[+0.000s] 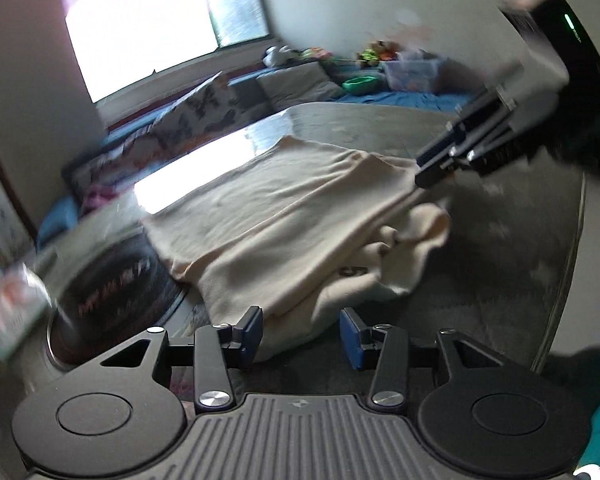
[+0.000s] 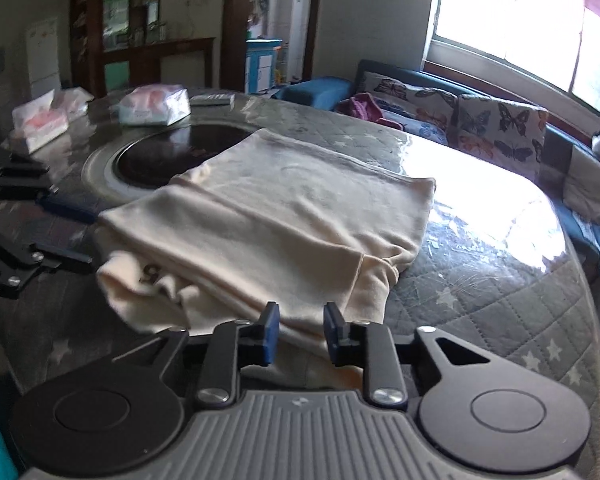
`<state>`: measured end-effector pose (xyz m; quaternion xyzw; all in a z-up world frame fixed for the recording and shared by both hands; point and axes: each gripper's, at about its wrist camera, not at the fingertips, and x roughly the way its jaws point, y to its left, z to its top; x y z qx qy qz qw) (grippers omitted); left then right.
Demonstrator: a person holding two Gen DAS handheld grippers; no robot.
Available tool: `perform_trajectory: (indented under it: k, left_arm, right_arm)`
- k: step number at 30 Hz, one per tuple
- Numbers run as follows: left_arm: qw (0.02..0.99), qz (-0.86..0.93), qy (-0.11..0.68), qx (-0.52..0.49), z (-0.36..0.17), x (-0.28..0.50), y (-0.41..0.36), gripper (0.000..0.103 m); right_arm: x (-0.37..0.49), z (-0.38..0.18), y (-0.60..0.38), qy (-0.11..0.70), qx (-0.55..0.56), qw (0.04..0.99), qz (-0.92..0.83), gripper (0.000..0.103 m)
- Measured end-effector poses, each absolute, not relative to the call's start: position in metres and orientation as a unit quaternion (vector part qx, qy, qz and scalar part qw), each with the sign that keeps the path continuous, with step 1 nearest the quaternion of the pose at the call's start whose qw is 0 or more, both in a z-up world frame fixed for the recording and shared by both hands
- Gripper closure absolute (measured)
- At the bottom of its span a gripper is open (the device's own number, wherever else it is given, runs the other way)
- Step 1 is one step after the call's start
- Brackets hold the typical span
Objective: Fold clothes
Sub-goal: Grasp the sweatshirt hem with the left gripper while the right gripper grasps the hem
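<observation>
On the round quilted desk [image 2: 480,300], under its glossy clear cover, a cream garment [image 2: 276,216] lies doubled over into a rough rectangle — a smooth top layer over bunched cloth that spills out along the near edge, where a dark printed mark shows. That loose underlayer reads as a sleeve or hem tucked in to keep the outline square, though which part it is cannot be told.

Each gripper sits at its own end of that near edge. In the right wrist view the right gripper [image 2: 299,334] has its blue pads apart with cloth lying between and beneath them, not pinched. The left gripper [image 1: 301,334] is likewise spread, straddling the fabric's corner. In the left view the right one's tips look close to the cloth, but blur hides any contact.

Such a placement suits either lifting the edge for another fold or letting go of a fold just laid; the scene fits both. Tissue packs [image 2: 156,106] stand well apart at the far side.
</observation>
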<state>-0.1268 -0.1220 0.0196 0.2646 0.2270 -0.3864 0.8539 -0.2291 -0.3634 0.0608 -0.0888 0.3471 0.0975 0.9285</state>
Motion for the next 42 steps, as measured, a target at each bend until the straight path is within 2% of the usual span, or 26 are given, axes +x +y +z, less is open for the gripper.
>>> perform_trajectory:
  k: [4, 6, 8, 11, 12, 14, 17, 19, 24, 27, 30, 32, 35, 39, 41, 42]
  left_arm:
    - [0.842, -0.394, 0.194, 0.313, 0.005, -0.135, -0.135, 0.057]
    - [0.841, -0.396, 0.175, 0.325, 0.002, -0.138, -0.139, 0.057]
    - [0.838, -0.401, 0.166, 0.33, 0.001, -0.138, -0.141, 0.057]
    - [0.838, -0.405, 0.16, 0.329, -0.001, -0.136, -0.143, 0.058]
    - [0.838, -0.407, 0.159, 0.327, -0.001, -0.135, -0.143, 0.06]
    - [0.838, -0.411, 0.156, 0.322, -0.001, -0.132, -0.144, 0.077]
    - [0.842, -0.417, 0.163, 0.3, 0.003, -0.124, -0.142, 0.094]
    - [0.849, -0.417, 0.171, 0.276, 0.009, -0.117, -0.14, 0.095]
    - [0.862, -0.415, 0.195, 0.217, 0.024, -0.092, -0.135, 0.095]
    - [0.865, -0.415, 0.206, 0.193, 0.03, -0.081, -0.134, 0.095]
    - [0.865, -0.412, 0.209, 0.196, 0.027, -0.083, -0.131, 0.095]
    - [0.865, -0.41, 0.212, 0.198, 0.025, -0.085, -0.13, 0.094]
    - [0.864, -0.408, 0.215, 0.201, 0.022, -0.087, -0.128, 0.087]
    - [0.864, -0.404, 0.214, 0.212, 0.018, -0.092, -0.126, 0.079]
    - [0.863, -0.4, 0.204, 0.23, 0.014, -0.099, -0.126, 0.066]
    - [0.862, -0.401, 0.201, 0.237, 0.012, -0.101, -0.126, 0.065]
  right_arm:
    - [-0.238, 0.062, -0.36, 0.348, -0.115, 0.925, 0.105, 0.066]
    - [-0.243, 0.063, -0.359, 0.347, -0.129, 0.923, 0.109, 0.065]
    - [-0.248, 0.063, -0.357, 0.346, -0.147, 0.92, 0.113, 0.054]
    - [-0.254, 0.061, -0.352, 0.345, -0.182, 0.912, 0.126, 0.051]
    - [-0.255, 0.06, -0.35, 0.344, -0.189, 0.91, 0.131, 0.05]
    - [-0.258, 0.058, -0.345, 0.343, -0.206, 0.905, 0.145, 0.045]
    - [-0.261, 0.054, -0.338, 0.335, -0.23, 0.899, 0.166, 0.04]
    - [-0.26, 0.052, -0.335, 0.327, -0.241, 0.897, 0.172, 0.036]
    - [-0.245, 0.048, -0.333, 0.312, -0.246, 0.899, 0.185, 0.036]
    - [-0.234, 0.046, -0.332, 0.304, -0.246, 0.9, 0.192, 0.041]
    - [-0.218, 0.043, -0.336, 0.312, -0.231, 0.901, 0.196, 0.052]
    - [-0.214, 0.045, -0.34, 0.318, -0.213, 0.903, 0.197, 0.068]
    - [-0.208, 0.048, -0.348, 0.327, -0.187, 0.905, 0.197, 0.082]
    - [-0.201, 0.053, -0.356, 0.337, -0.156, 0.907, 0.197, 0.087]
    - [-0.2, 0.055, -0.357, 0.338, -0.15, 0.908, 0.195, 0.089]
    - [-0.199, 0.055, -0.357, 0.338, -0.148, 0.909, 0.194, 0.089]
